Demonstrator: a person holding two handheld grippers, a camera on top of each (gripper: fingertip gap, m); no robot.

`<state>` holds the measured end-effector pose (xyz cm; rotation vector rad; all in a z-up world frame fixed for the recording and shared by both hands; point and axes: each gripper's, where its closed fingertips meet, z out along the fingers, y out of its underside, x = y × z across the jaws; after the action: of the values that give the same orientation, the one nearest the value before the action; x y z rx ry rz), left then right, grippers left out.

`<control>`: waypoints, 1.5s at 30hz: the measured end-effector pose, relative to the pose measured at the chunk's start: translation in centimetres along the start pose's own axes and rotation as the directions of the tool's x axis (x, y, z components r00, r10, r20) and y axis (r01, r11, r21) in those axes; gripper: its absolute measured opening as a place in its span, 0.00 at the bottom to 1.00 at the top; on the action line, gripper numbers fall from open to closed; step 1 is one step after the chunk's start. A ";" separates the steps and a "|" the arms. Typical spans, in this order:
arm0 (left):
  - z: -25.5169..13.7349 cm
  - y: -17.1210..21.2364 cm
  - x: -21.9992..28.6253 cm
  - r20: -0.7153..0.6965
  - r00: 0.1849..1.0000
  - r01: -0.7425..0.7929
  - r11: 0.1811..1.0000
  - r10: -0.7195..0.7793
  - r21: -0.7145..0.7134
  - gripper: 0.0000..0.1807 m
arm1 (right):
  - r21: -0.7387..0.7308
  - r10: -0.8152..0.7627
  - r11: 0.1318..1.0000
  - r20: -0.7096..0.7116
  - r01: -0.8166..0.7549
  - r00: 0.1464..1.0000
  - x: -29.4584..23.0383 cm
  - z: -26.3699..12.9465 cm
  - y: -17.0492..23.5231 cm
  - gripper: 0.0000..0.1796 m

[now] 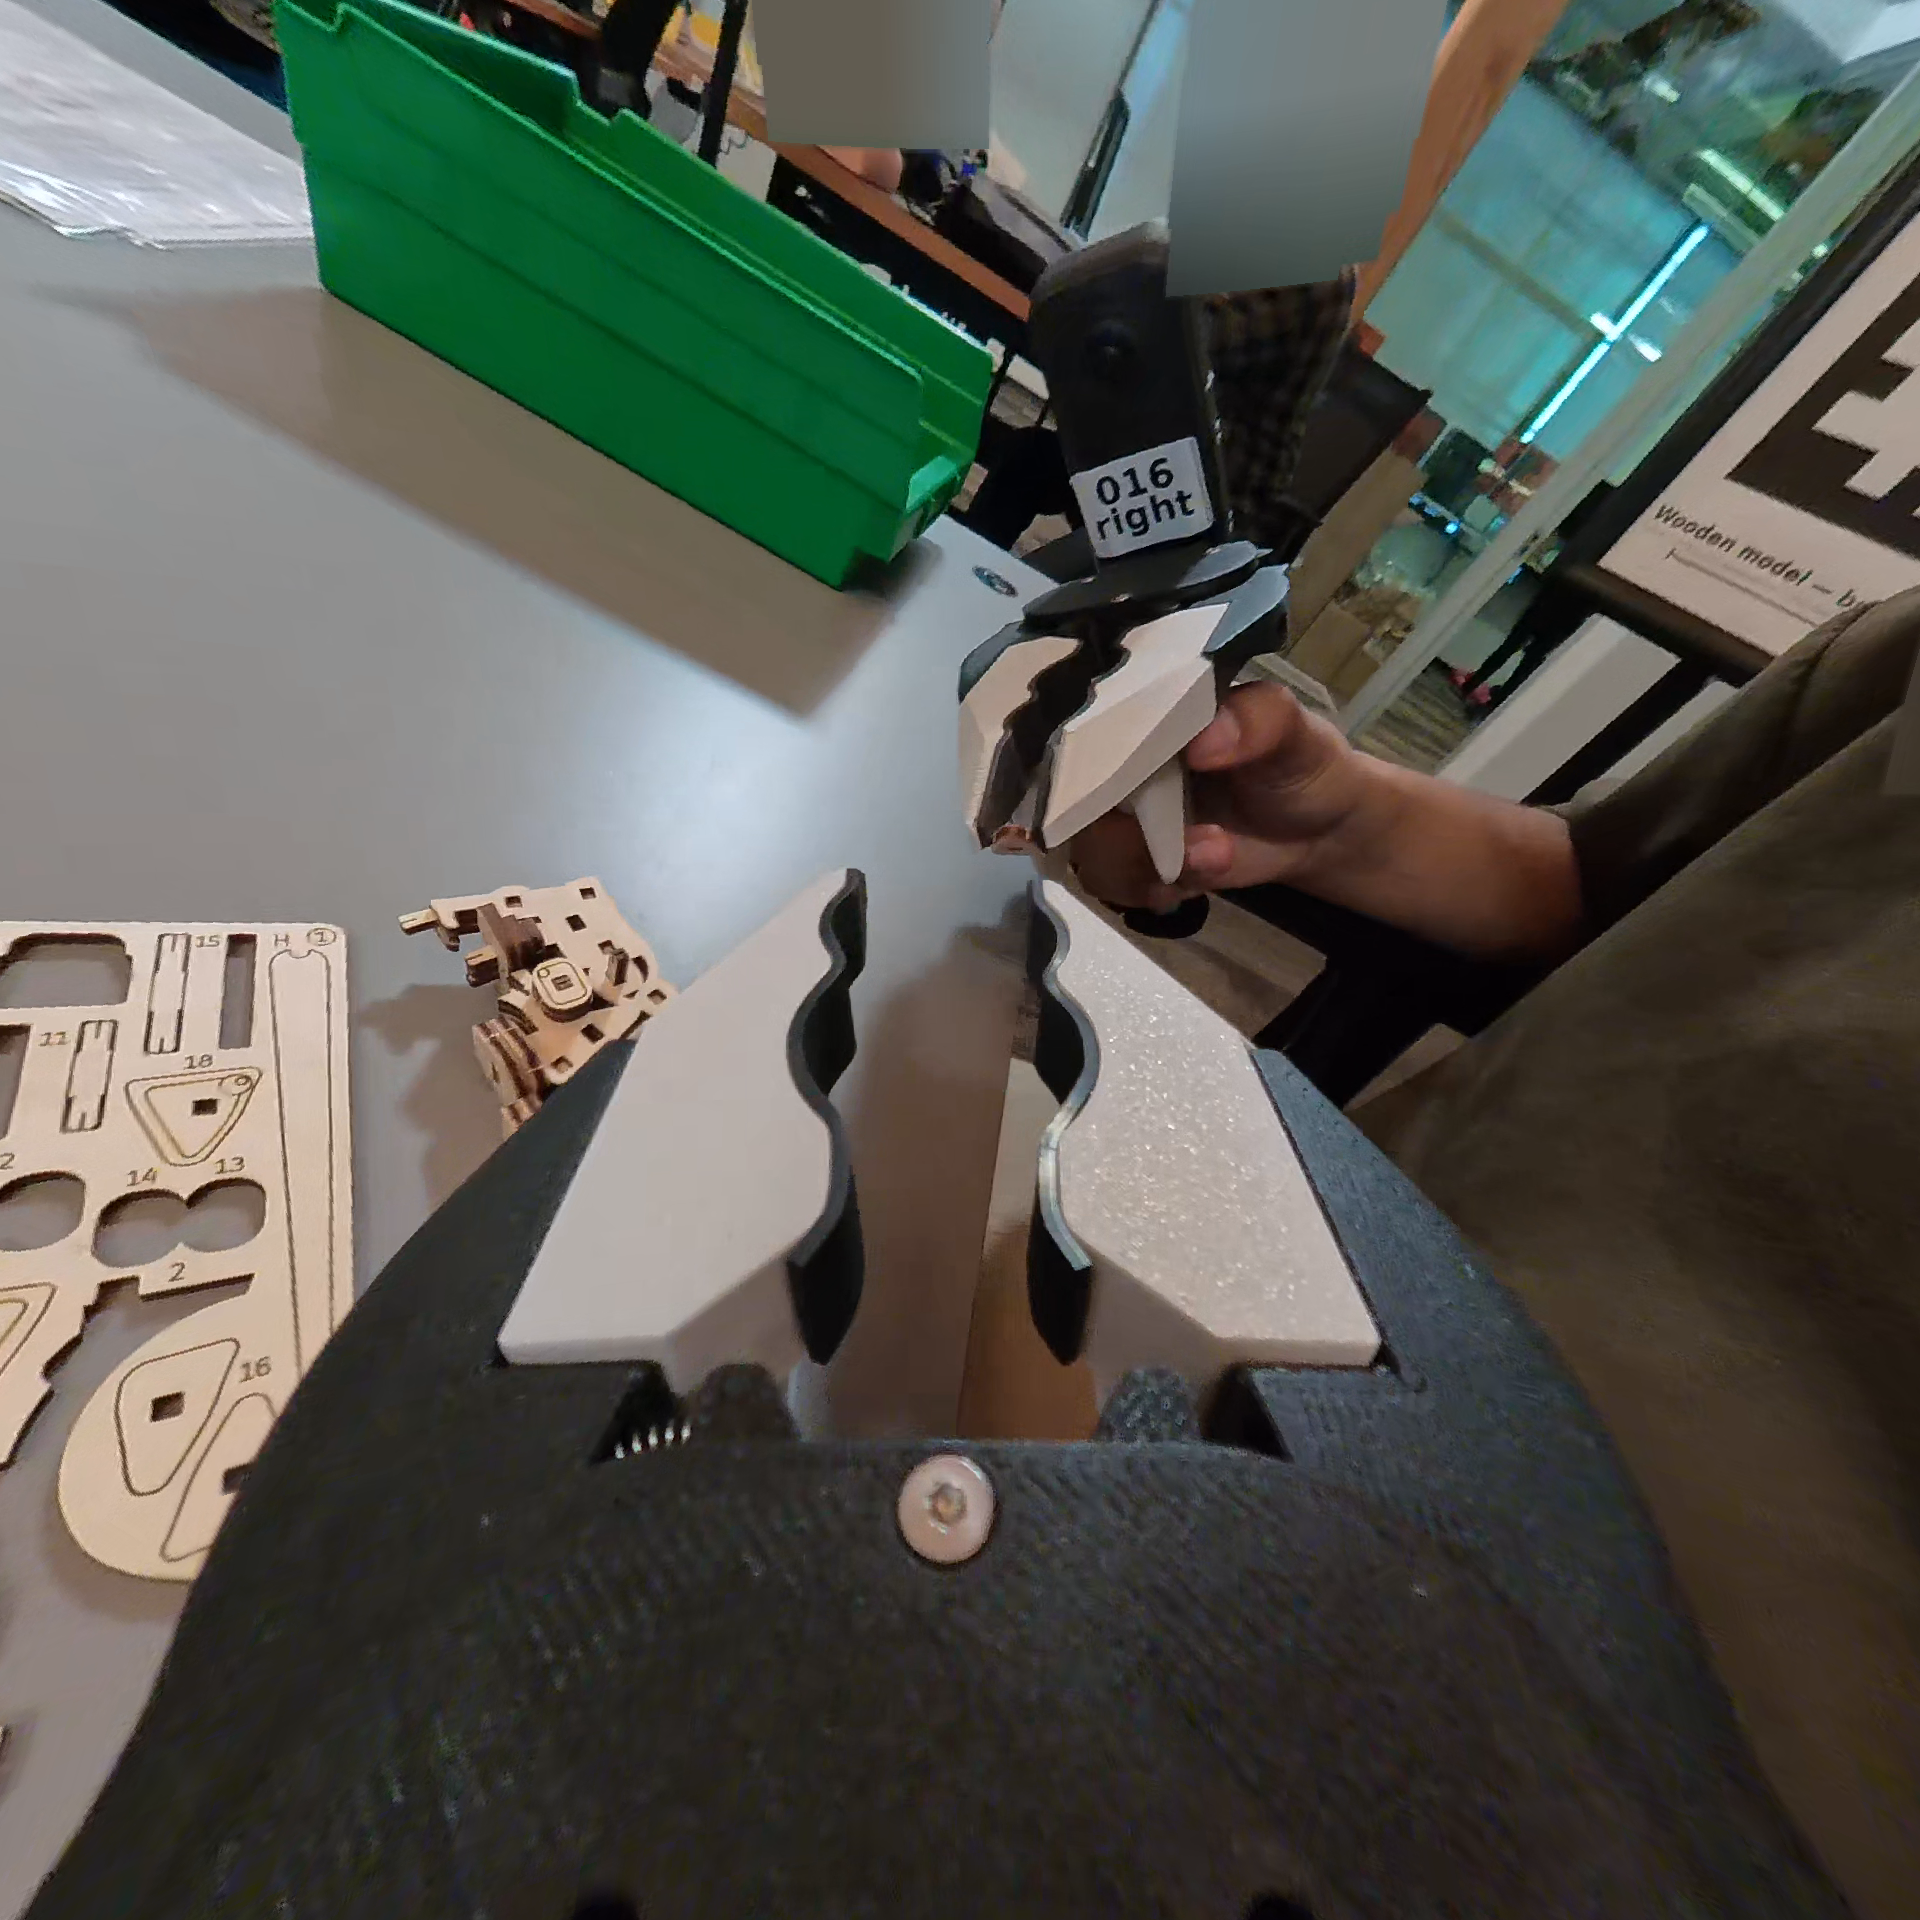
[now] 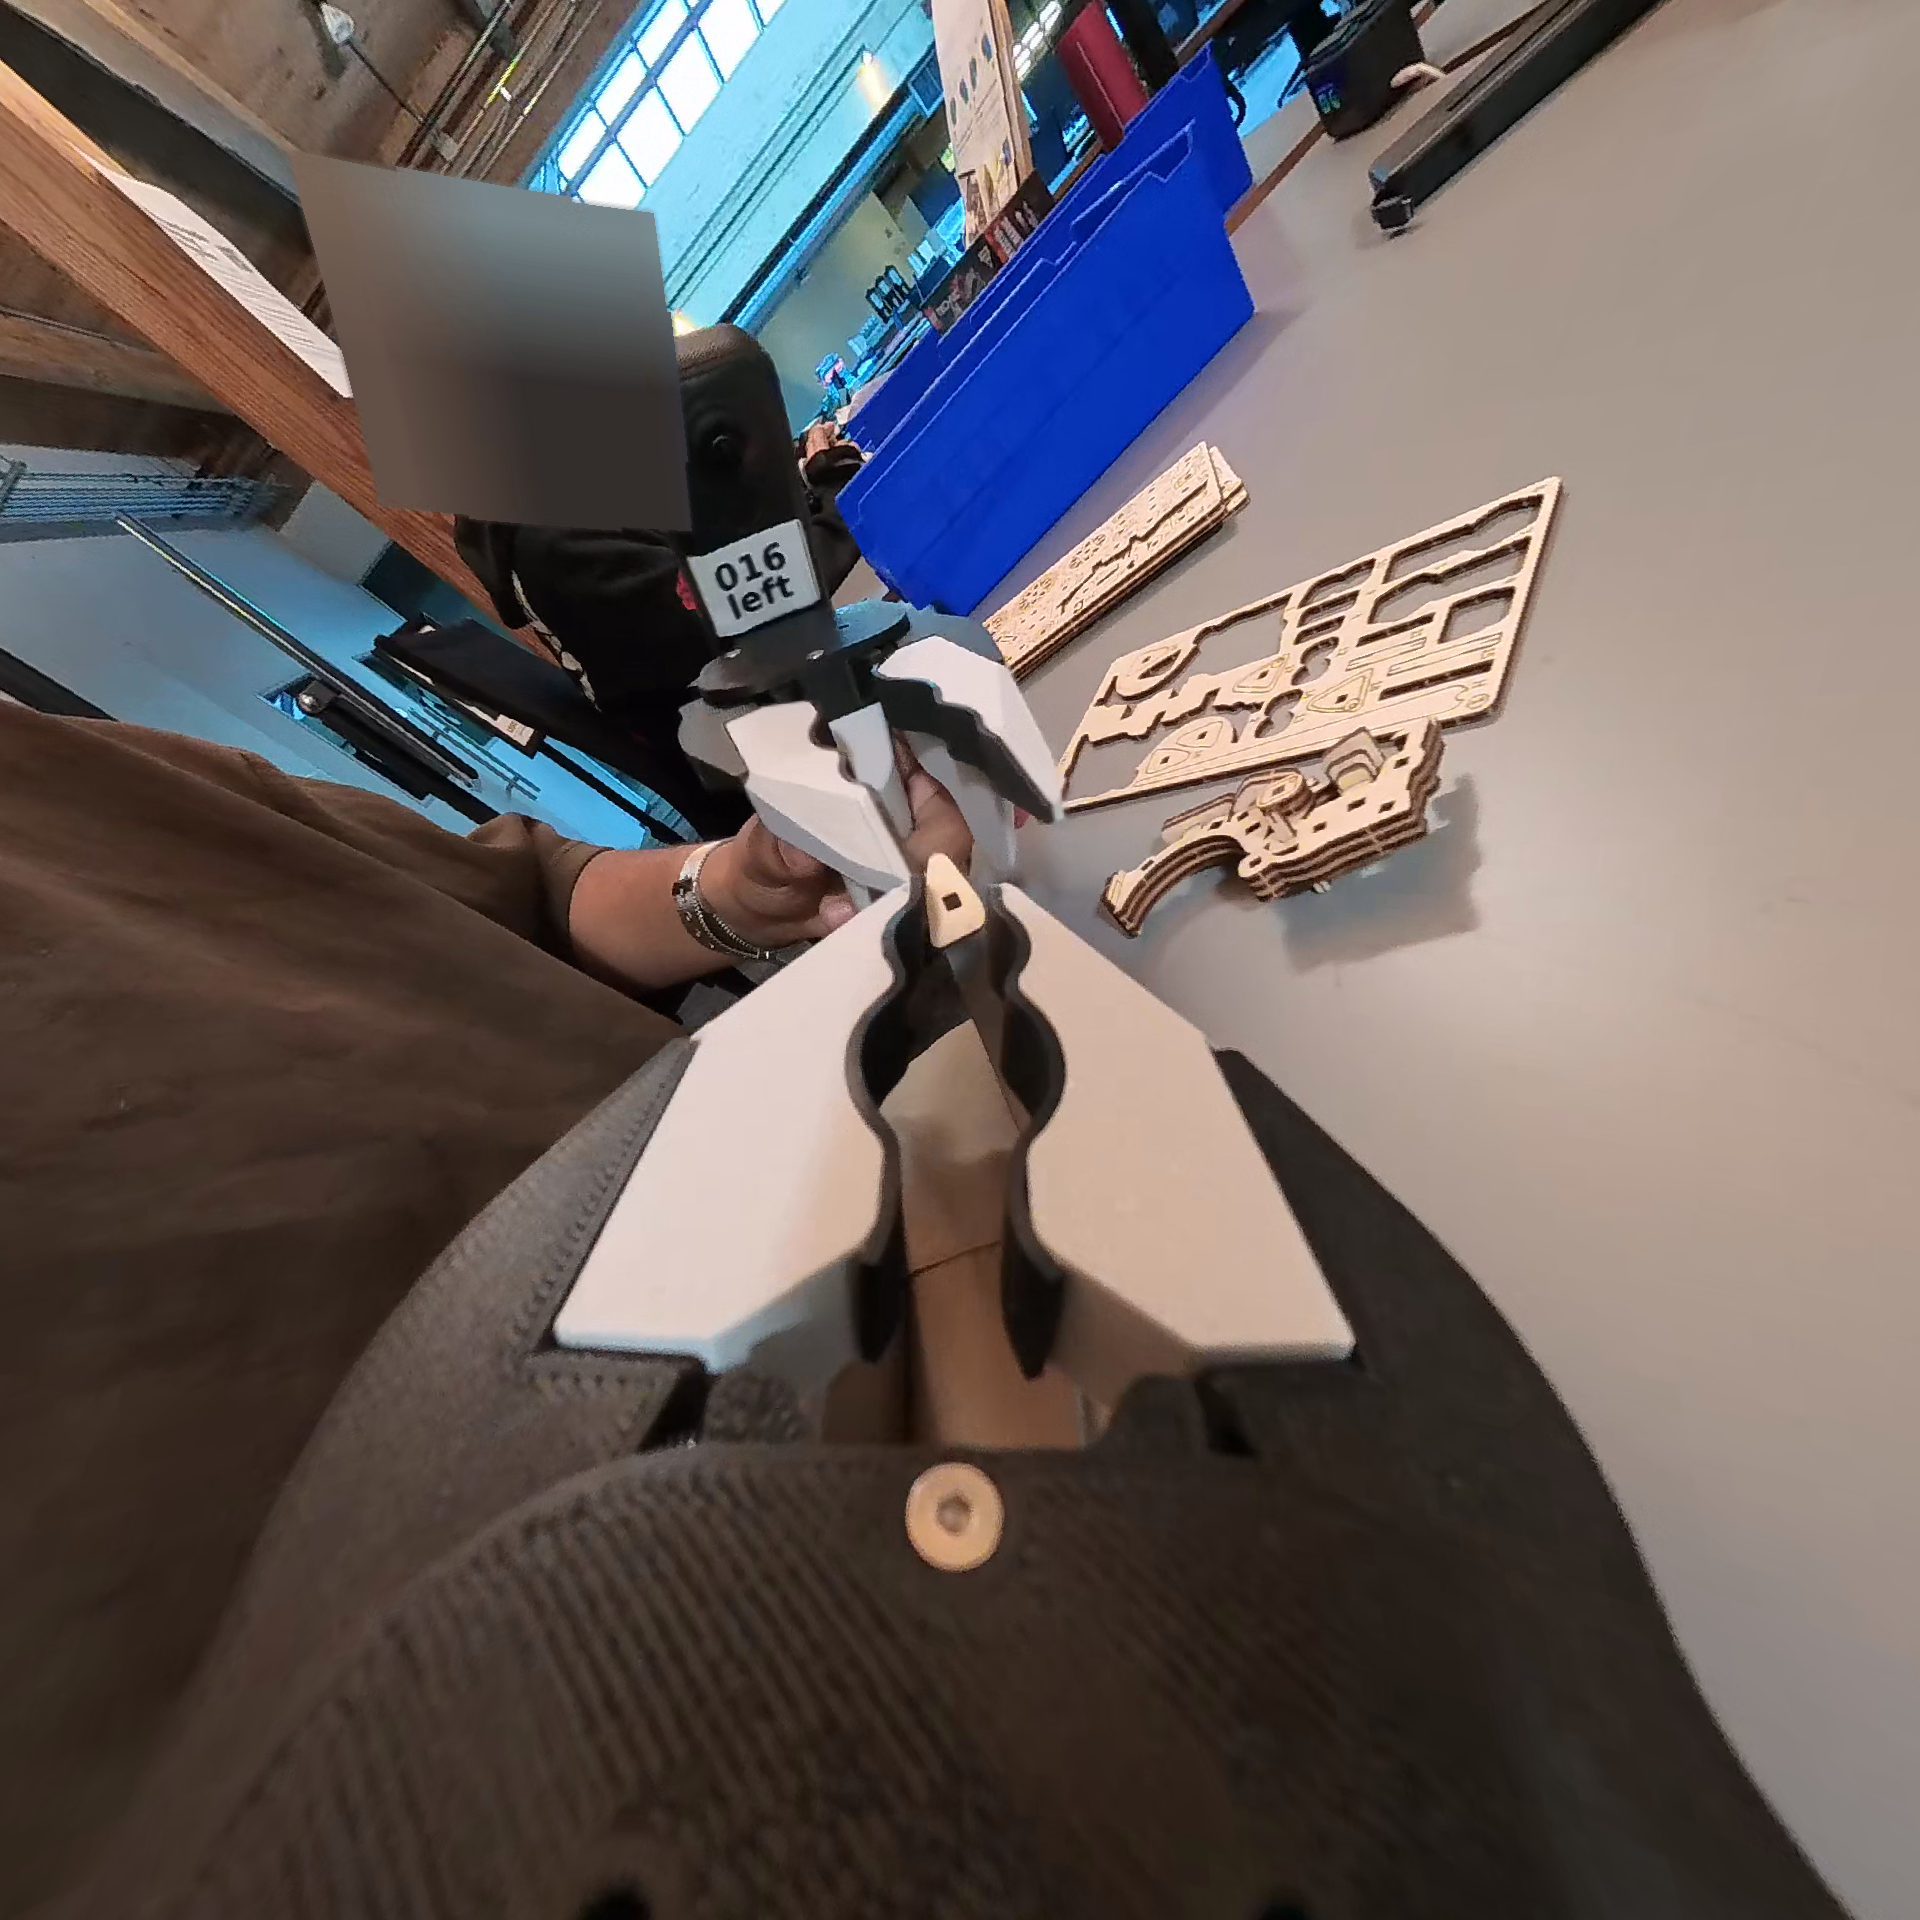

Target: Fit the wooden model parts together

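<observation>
**Q:** What are your two grippers doing?

**A:** Your right gripper [image 2: 951,914] pinches a small wooden piece [image 2: 954,902] with a square hole at its fingertips. Your left gripper [image 1: 945,914] hangs with its jaws apart, holding nothing. Each gripper carries a white printed label on its black camera post.

**Q:** Where are the wooden model parts?

**A:** The partly built wooden model [image 2: 1299,831] lies on the grey table [image 2: 1662,1039], just beside a laser-cut parts sheet [image 2: 1340,665] with engraved part numbers and several empty cut-outs. More sheets [image 2: 1132,561] are stacked near a blue bin [image 2: 1060,416]. A green bin [image 1: 623,332] stands farther back, and a white sign [image 1: 1808,457] with a black marker stands off the table.
</observation>
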<state>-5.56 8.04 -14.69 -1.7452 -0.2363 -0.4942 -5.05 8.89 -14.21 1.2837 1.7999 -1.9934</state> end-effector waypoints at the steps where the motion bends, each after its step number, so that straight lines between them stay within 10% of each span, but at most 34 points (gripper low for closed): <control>1: 0.0 -0.1 0.3 -0.015 1.000 0.002 1.000 -0.002 0.010 0.15 | -0.004 0.001 1.000 0.004 -0.001 1.000 -0.1 0.0 0.1 0.05; 45: 0.8 0.5 1.9 -0.098 0.995 -0.005 1.000 0.006 0.003 0.15 | -0.121 0.008 0.993 0.011 -0.007 1.000 -0.2 1.0 2.3 0.05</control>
<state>-3.50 8.49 -14.43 -1.7135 -0.1623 -0.5739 -3.91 7.34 -15.82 1.2389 1.8765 -1.8524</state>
